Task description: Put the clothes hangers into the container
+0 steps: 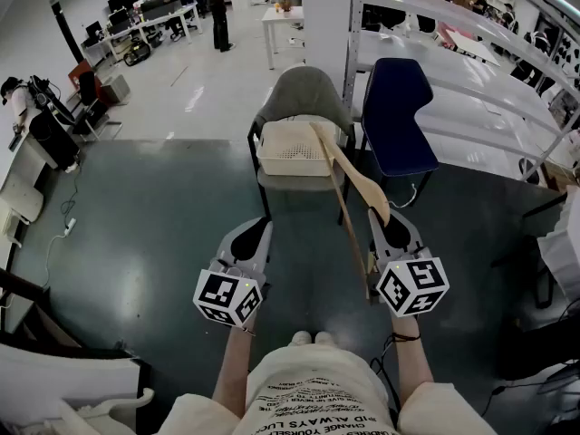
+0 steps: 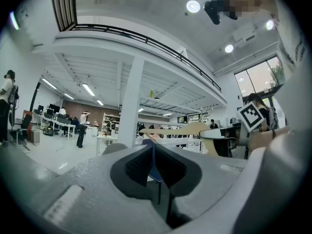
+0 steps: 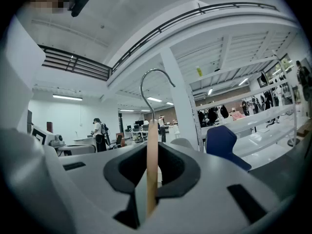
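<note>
Dark workshop floor; at twelve o'clock a grey chair (image 1: 304, 89) carries the cream container (image 1: 272, 159). The right gripper (image 1: 381, 217) pinches a wooden hanger (image 1: 349, 175) that slants toward the container. It looks light, stiff and smooth, so it may pivot and is best held near the neck. The left gripper (image 1: 258, 232) is pressed together, empty.

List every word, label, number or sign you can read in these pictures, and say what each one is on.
"ALWAYS LOOKS": on the person's shirt, head view. The other lines printed there are too small or cut off to read.
Marker cubes: black-and-white square patterns only, no letters or numbers.
Green tag on the pillar, right gripper view: too small to read.
</note>
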Demonstrator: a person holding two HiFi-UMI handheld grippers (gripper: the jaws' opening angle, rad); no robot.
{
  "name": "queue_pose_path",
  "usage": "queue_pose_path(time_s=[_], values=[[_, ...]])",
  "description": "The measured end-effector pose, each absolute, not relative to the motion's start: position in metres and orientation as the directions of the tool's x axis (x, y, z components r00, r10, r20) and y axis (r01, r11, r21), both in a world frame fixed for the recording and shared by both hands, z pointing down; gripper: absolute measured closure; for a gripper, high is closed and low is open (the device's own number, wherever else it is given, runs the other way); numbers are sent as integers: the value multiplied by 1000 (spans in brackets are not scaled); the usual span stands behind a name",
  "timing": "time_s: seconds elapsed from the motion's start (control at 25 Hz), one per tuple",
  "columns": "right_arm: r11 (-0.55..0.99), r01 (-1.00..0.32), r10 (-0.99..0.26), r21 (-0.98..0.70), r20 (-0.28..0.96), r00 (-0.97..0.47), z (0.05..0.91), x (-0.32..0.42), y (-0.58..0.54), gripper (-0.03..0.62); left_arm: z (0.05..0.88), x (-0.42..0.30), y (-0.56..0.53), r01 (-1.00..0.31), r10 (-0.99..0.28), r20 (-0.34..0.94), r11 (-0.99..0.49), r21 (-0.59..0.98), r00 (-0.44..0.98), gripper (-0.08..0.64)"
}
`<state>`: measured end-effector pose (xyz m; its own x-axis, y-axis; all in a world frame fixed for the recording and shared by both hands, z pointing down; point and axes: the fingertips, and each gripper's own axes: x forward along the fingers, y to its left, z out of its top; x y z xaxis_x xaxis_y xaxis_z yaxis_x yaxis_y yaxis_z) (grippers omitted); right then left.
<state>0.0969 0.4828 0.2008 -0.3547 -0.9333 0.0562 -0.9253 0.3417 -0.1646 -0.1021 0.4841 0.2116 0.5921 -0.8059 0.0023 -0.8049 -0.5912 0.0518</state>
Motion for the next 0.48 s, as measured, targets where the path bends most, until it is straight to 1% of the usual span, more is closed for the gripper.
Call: queue_pose_path(time_s=[0.48], values=[[352,-919,-929,-180,49,-366,201,120,483,537,207,-80,483,-811,-812,-5,-583,50,584,529]])
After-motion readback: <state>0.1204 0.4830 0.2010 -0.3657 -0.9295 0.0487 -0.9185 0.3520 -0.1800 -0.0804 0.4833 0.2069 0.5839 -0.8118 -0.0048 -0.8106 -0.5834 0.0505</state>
